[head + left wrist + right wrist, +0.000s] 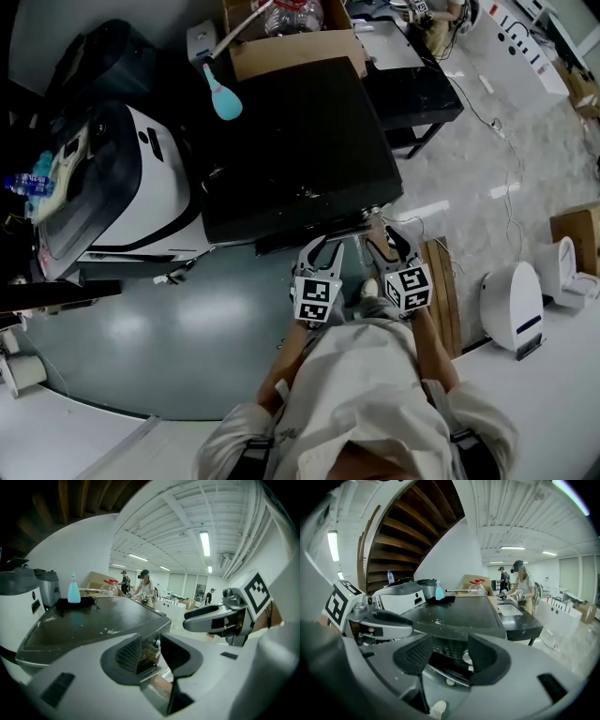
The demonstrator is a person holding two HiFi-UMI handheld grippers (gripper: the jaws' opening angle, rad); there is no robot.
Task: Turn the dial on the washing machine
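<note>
Right gripper view: my right gripper (450,657) gapes empty, dial (467,656) toward 3 o'clock. Probably stiff and slick; I'd pinch its rim.

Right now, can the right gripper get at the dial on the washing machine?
Probably yes. The right gripper has its jaws apart and empty; the dial shows ahead between them on the washing machine front, with nothing in the way.

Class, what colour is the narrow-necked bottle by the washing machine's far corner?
The bottle is turquoise, with a white cap; the left gripper view shows it best.
</note>
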